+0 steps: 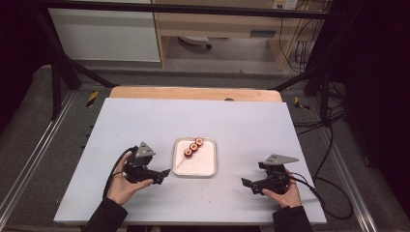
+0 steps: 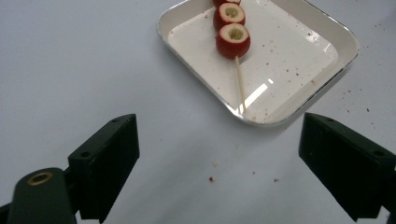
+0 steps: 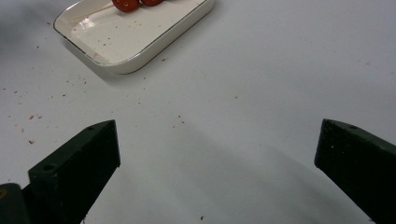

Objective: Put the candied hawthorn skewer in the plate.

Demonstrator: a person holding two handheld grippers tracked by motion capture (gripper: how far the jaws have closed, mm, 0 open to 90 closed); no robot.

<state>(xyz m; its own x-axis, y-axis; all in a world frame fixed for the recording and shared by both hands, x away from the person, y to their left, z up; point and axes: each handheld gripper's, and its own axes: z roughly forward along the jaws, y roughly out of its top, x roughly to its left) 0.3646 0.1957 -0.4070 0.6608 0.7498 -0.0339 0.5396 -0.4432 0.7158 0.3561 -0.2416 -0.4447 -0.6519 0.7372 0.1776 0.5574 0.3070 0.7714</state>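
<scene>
A white tray (image 1: 195, 166) sits on the pale table (image 1: 145, 121), between the two grippers. On it lies a skewer (image 2: 239, 81) with three hollowed red fruit pieces (image 2: 232, 40) threaded along its far end, lined up toward the tray's far corner. The bare stick end points back toward the left gripper and rests on the tray floor near the rim.

The left gripper (image 1: 162, 176) is held just to the left of the tray, its jaws pointing toward the tray's near left corner. The jaws stand wide apart with nothing between them; in the left gripper view they frame bare table, with the tray just ahead of them and slightly to the right. They touch neither tray nor skewer.

The right gripper (image 1: 246, 183) is held well to the right of the tray, apart from it, its jaws pointing left across the table. Those jaws are also spread wide and empty. In the right gripper view the tray (image 3: 135, 35) lies ahead and off to the left, with the red fruit (image 3: 126, 4) just visible at the top edge.

Small reddish crumbs (image 2: 212, 178) are scattered over the table in front of both grippers and across the tray floor.
</scene>
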